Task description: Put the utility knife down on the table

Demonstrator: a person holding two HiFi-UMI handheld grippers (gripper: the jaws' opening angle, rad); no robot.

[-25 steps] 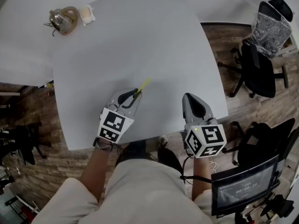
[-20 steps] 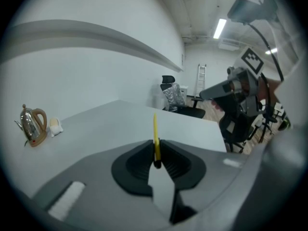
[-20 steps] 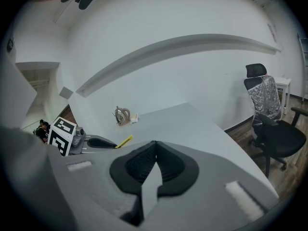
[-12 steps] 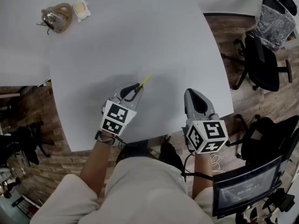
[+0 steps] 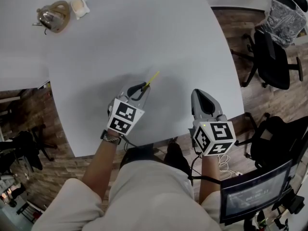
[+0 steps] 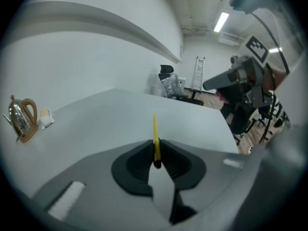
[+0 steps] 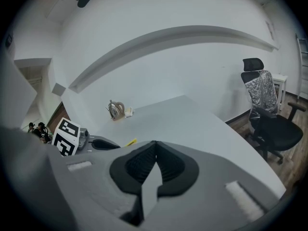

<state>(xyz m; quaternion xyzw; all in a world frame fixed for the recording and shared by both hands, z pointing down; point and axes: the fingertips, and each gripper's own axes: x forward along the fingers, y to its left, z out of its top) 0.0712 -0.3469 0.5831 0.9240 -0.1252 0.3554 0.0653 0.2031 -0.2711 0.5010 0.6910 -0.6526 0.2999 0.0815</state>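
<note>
Left tongs (image 5: 143, 87): clamped on the utility knife; in the left gripper view (image 6: 156, 154) the two dark pads press on its black rear end from either side.
Utility knife (image 5: 153, 78): a thin yellow body sticking straight out past the tips of the left tongs (image 6: 155, 131), pointing away from the person over the near part of the tabletop. No view shows whether it touches the surface.
Right tongs (image 5: 196, 93): closed, with nothing between them; the right gripper view (image 7: 155, 150) shows the ribbed pads meeting along one line.
Spacing: the two tongs are side by side near the person's edge of the tabletop, apart from each other, each with its marker cube toward the person.
Tabletop (image 5: 144, 32): pale grey with rounded corners, bare around both tongs.
Kettle (image 5: 49, 15): metal, on a round brown base at the far left corner, well apart from the knife; also seen from the left tongs (image 6: 21, 117).
Small pale object (image 5: 79, 6): just beside the kettle.
Office chair (image 5: 272, 52): black, on the wooden floor (image 5: 243, 97) to the right of the tabletop.
</note>
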